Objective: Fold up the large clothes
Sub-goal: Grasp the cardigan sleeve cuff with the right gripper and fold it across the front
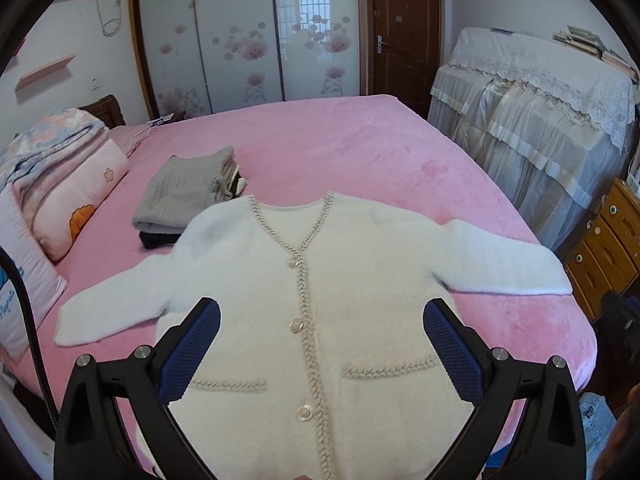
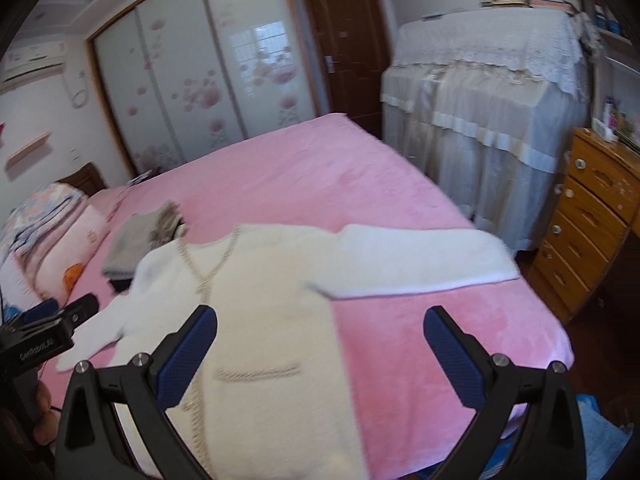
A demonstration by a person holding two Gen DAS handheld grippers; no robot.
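A: Where does your white cardigan (image 1: 320,300) lie?

B: Flat and face up on the pink bed (image 1: 360,148), filling the lower middle of the left wrist view, both sleeves spread out to the sides. Its hem runs to the near edge of the bed at the bottom of the frame; the sleeve on the right of the frame ends close to the bed's right edge.

A: And your tongs?

B: Your left tongs (image 1: 320,344) hang over the cardigan's lower half with the jaws spread wide, gripping nothing. Your right tongs (image 2: 320,350) are likewise wide apart and empty, over the cardigan's side edge and bare pink cover.

A: How much open room do you have?

B: The far half of the bed, in the upper middle of the frame, is bare. At centre left a stack of folded clothes (image 1: 184,196) touches the cardigan's shoulder; pillows (image 1: 76,196) line the left edge. A lace-draped piece of furniture (image 1: 532,120) and a wooden chest of drawers (image 2: 592,216) stand past the right edge; its drawers are shut.
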